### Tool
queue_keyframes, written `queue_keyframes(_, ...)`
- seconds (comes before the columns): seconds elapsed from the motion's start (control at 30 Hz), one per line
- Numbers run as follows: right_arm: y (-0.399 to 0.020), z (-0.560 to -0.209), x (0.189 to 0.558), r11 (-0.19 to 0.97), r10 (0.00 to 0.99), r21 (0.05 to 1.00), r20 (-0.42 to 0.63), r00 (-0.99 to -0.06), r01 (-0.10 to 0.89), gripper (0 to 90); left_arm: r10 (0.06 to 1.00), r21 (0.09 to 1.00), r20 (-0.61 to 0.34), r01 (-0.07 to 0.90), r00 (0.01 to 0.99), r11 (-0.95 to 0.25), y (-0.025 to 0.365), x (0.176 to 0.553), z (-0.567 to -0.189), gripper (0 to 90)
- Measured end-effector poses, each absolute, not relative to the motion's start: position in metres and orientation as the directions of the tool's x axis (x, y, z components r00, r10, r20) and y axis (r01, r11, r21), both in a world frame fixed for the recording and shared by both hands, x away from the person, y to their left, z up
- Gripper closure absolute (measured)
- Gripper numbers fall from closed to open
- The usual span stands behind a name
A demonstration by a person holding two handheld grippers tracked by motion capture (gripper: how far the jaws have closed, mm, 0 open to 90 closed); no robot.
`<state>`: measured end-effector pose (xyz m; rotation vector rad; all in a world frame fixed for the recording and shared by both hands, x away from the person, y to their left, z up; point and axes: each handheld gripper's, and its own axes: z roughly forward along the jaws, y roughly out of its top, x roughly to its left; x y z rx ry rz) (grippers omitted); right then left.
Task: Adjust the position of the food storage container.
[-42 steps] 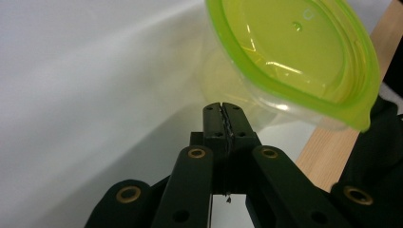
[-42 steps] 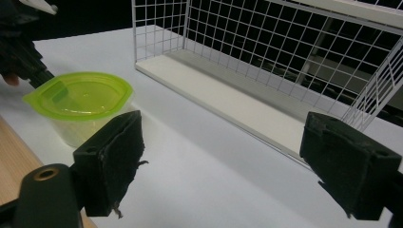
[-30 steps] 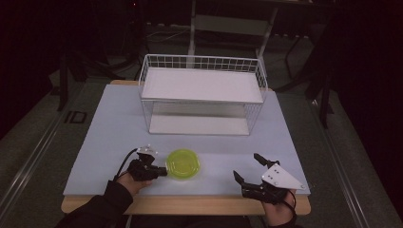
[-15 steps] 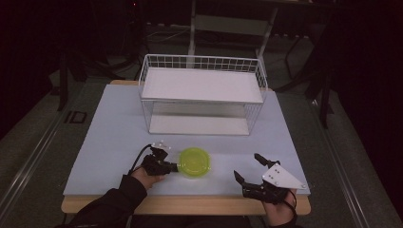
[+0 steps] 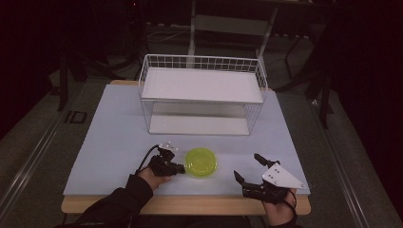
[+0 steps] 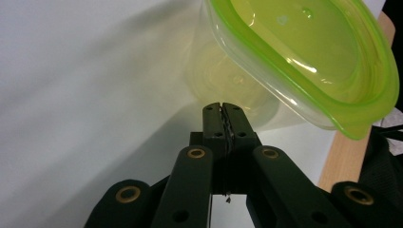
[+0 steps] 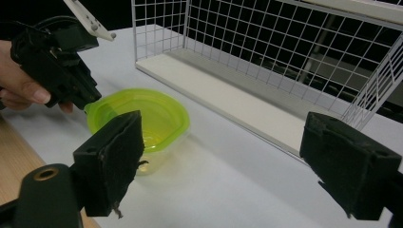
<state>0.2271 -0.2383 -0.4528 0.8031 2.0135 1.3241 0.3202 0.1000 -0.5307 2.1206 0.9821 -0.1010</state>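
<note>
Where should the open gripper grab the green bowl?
Best on the rim. The green bowl sits upright on the table, round and wide, so the thin lip suits the pads better than the whole body. The left gripper is shut, its tips at the bowl's left edge, so the open right gripper should probably come in from the free right side, one pad inside, one outside.

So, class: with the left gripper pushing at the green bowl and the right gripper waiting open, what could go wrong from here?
1. The left gripper is shut, only nudging the side of the green bowl, which looks tilted in the left gripper view; it may tip or skid.
2. The bowl sits near the table's front edge; a stray push could send it off.
3. The open right gripper may clip the bowl's rim when it closes in.
</note>
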Motion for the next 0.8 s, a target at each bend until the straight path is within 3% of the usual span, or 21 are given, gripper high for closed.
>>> queue_keyframes(0.3,-0.238,-0.453,0.227,0.324,0.75,0.932,-0.149,-0.644,0.162,14.3,0.67,0.651,-0.306,0.662,0.676,-0.371,0.123,0.315,-0.517,73.5)
queue_keyframes(0.33,-0.238,-0.453,0.227,0.327,0.749,0.932,-0.152,-0.646,0.16,14.3,0.675,0.661,-0.307,0.661,0.671,-0.355,0.127,0.314,-0.515,64.7)
queue_keyframes(0.43,-0.237,-0.453,0.227,0.327,0.748,0.931,-0.152,-0.646,0.16,14.3,0.681,0.693,-0.292,0.639,0.672,-0.333,0.141,0.31,-0.508,58.0)
queue_keyframes(0.47,-0.237,-0.453,0.227,0.328,0.748,0.931,-0.151,-0.646,0.162,14.3,0.679,0.701,-0.296,0.636,0.672,-0.324,0.146,0.308,-0.506,49.6)
queue_keyframes(0.57,-0.236,-0.454,0.228,0.329,0.748,0.93,-0.149,-0.646,0.166,14.3,0.665,0.717,-0.326,0.634,0.672,-0.289,0.159,0.303,-0.499,43.7)
queue_keyframes(0.73,-0.235,-0.455,0.229,0.339,0.746,0.925,-0.153,-0.649,0.172,14.3,0.619,0.765,-0.332,0.587,0.712,-0.266,0.173,0.289,-0.482,16.6)
queue_keyframes(0.8,-0.235,-0.455,0.229,0.344,0.743,0.923,-0.155,-0.651,0.173,14.3,0.611,0.786,-0.321,0.563,0.724,-0.254,0.176,0.284,-0.475,12.4)
